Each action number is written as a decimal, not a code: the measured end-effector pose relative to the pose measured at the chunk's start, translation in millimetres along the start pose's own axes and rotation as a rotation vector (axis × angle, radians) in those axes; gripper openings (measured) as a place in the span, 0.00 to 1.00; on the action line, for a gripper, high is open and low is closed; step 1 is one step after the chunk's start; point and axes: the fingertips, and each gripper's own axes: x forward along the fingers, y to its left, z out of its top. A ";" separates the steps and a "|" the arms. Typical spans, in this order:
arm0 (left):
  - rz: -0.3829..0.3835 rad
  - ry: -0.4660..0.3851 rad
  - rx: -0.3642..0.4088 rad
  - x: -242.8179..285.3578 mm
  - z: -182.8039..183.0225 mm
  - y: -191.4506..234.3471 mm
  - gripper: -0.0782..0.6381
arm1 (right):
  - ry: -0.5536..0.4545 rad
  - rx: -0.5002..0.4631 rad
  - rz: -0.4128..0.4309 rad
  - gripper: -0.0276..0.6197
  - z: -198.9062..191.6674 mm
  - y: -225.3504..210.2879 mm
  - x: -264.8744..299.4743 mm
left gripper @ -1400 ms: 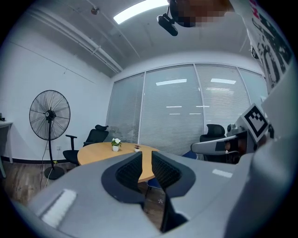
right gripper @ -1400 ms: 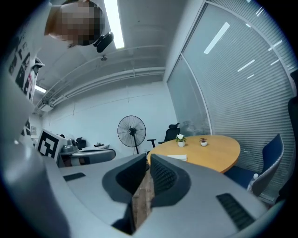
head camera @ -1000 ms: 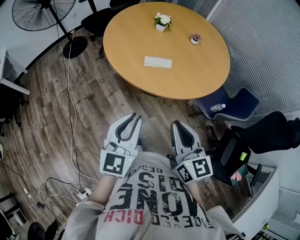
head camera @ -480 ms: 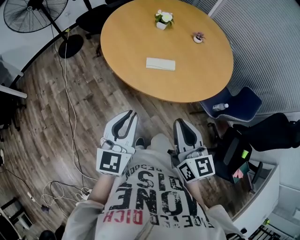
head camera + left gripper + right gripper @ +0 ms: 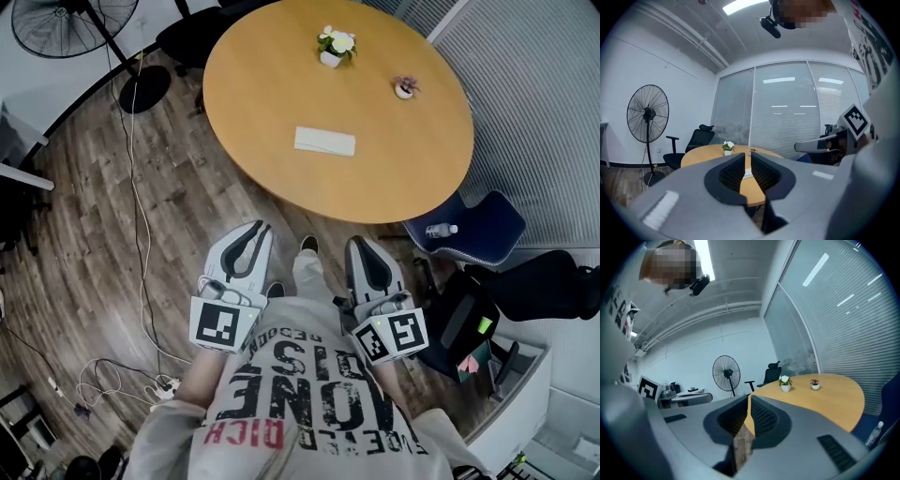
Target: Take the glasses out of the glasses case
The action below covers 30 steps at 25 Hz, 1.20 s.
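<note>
Closer to table (image 5: pixel 262 75) now; case (image 5: pixel 324 142) untouched, well ahead. Left gripper (image 5: pixel 255 231) jaws just narrowed, empty; right gripper (image 5: pixel 360 246) jaws together, empty. Approach only.

the room is bright and evenly lit. ceiling strip lights (image 5: pixel 740 5) glow overhead in both gripper views, and their streaks glare off the glass wall (image 5: pixel 780 117). the tabletop (image 5: pixel 281 94) carries no hard shadows, with only a faint soft shadow on the wooden floor (image 5: pixel 112 244) under its rim. the head view is sharp. both gripper views bulge strongly, darken to black corners, and blur in the near foreground.
</note>
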 end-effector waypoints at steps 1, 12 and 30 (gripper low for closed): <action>0.007 -0.003 -0.002 6.3 1.0 2.6 0.18 | 0.001 0.001 0.005 0.08 1.8 -4.8 5.7; 0.061 -0.028 0.001 108.0 22.1 16.0 0.18 | 0.016 -0.013 0.045 0.08 34.4 -92.1 66.9; 0.176 0.000 0.004 190.2 17.3 30.8 0.17 | 0.057 0.002 0.056 0.08 42.4 -189.0 109.8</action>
